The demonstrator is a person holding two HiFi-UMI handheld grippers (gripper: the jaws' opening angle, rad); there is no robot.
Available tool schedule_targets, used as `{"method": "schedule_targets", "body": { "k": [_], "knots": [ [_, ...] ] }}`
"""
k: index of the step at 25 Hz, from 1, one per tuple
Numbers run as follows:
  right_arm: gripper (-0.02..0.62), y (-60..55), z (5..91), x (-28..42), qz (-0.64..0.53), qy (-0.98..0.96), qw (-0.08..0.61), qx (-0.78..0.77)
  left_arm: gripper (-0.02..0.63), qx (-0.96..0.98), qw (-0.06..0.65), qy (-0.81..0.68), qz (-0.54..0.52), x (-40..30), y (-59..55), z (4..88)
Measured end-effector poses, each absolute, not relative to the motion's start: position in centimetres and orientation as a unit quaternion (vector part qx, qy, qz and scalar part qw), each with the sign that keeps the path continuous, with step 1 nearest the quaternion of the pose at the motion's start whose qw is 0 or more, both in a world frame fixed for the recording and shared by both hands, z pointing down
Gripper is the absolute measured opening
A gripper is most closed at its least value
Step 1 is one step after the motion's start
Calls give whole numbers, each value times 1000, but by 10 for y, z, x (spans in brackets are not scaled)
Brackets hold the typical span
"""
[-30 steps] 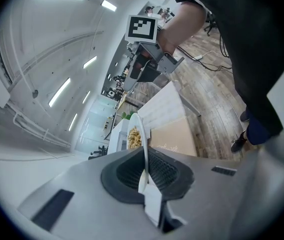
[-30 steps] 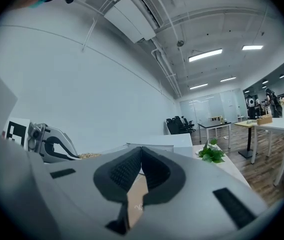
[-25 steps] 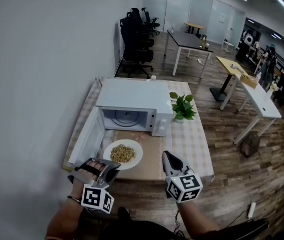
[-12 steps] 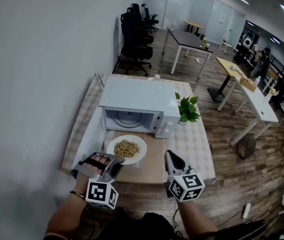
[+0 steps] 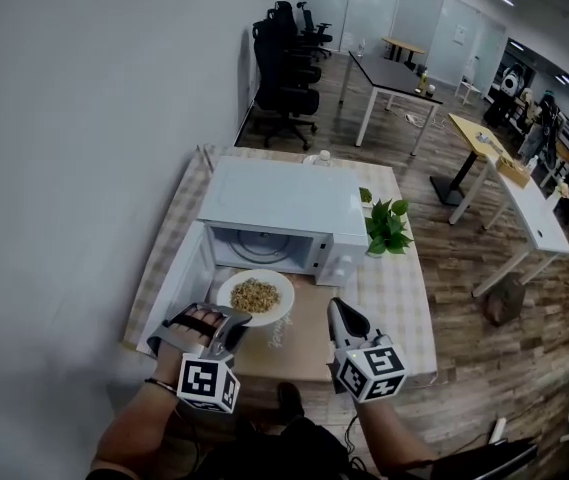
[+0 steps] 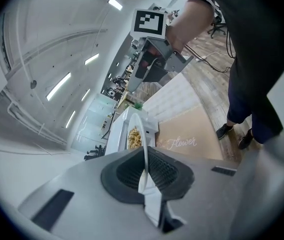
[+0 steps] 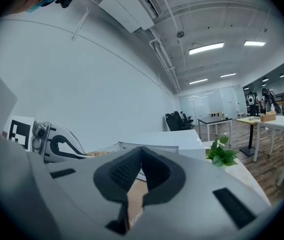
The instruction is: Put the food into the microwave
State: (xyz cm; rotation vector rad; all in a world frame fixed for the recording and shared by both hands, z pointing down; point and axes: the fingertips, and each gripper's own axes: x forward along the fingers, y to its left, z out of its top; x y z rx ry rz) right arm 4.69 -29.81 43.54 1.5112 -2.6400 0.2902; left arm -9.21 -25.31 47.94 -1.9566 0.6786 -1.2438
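A white plate (image 5: 255,296) of yellowish food (image 5: 255,294) hangs just in front of the open white microwave (image 5: 276,200), above a tan mat (image 5: 299,336). My left gripper (image 5: 230,322) is shut on the plate's near rim. In the left gripper view the plate (image 6: 144,143) stands edge-on between the pads, with the food (image 6: 134,137) beyond. My right gripper (image 5: 333,310) is shut with nothing in it, to the right of the plate over the mat. The microwave door (image 5: 177,286) swings out to the left.
A potted green plant (image 5: 387,227) stands right of the microwave on the checked tablecloth (image 5: 394,293). A white wall runs along the left. Behind the table are black office chairs (image 5: 286,73) and desks (image 5: 396,76) on a wooden floor.
Both grippers have moved forward toward the microwave. The plate has travelled with the left gripper and now sits closer to the open cavity.
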Motion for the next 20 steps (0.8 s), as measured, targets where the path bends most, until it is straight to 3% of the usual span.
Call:
{"method": "schedule_targets", "body": {
  "k": [20],
  "knots": [
    [9,-386,437,60,98,-882,44,460,20,-743,305,298,-516,-87,-361,556]
  ]
}}
